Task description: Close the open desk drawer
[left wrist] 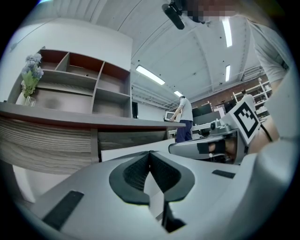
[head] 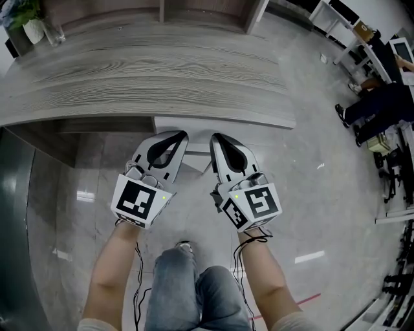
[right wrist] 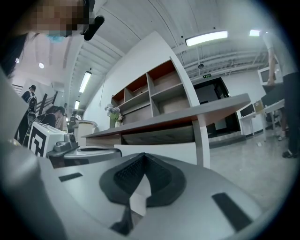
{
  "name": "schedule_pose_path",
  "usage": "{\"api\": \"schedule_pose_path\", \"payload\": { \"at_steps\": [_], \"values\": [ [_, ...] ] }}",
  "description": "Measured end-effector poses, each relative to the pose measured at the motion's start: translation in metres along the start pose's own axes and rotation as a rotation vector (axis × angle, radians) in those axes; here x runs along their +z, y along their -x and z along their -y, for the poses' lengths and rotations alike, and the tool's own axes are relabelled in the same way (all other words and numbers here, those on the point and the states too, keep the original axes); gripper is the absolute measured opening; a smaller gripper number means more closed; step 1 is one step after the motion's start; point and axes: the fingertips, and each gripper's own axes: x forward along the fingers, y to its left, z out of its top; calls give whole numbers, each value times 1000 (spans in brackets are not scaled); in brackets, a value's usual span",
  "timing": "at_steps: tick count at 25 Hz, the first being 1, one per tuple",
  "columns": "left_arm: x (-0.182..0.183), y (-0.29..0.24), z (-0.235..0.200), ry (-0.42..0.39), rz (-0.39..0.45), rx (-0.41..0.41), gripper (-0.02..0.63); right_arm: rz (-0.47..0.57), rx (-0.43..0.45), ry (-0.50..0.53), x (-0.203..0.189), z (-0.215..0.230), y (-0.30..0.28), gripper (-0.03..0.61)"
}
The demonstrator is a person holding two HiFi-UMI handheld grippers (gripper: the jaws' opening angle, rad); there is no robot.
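The white drawer front (head: 223,122) sticks out a little from under the front edge of the grey wood-grain desk (head: 142,71). My left gripper (head: 184,135) and right gripper (head: 215,137) are side by side just in front of it, tips pointing at the drawer front and close to it; I cannot tell whether they touch. Both are shut with nothing between the jaws. In the left gripper view the drawer front (left wrist: 126,151) shows beyond the shut left gripper (left wrist: 150,153). The right gripper view shows the same drawer front (right wrist: 164,151) behind the shut right gripper (right wrist: 143,154).
A vase of flowers (head: 29,22) stands at the desk's far left, with shelf compartments (head: 162,10) behind. A dark panel (head: 16,213) flanks the desk on the left. Seated people and white tables (head: 381,97) are at the right. My knees (head: 194,291) are below the grippers.
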Motion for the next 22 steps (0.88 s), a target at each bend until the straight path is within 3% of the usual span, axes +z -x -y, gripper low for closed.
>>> {"api": "schedule_pose_path", "payload": {
  "at_steps": [10,22],
  "values": [
    [54,31,29,28,-4,-15,11,-15,20,1,44,-32,39,8],
    [196,68,66,20,-15,-37,11,-28,59,18,181,-82,89,8]
  ]
}}
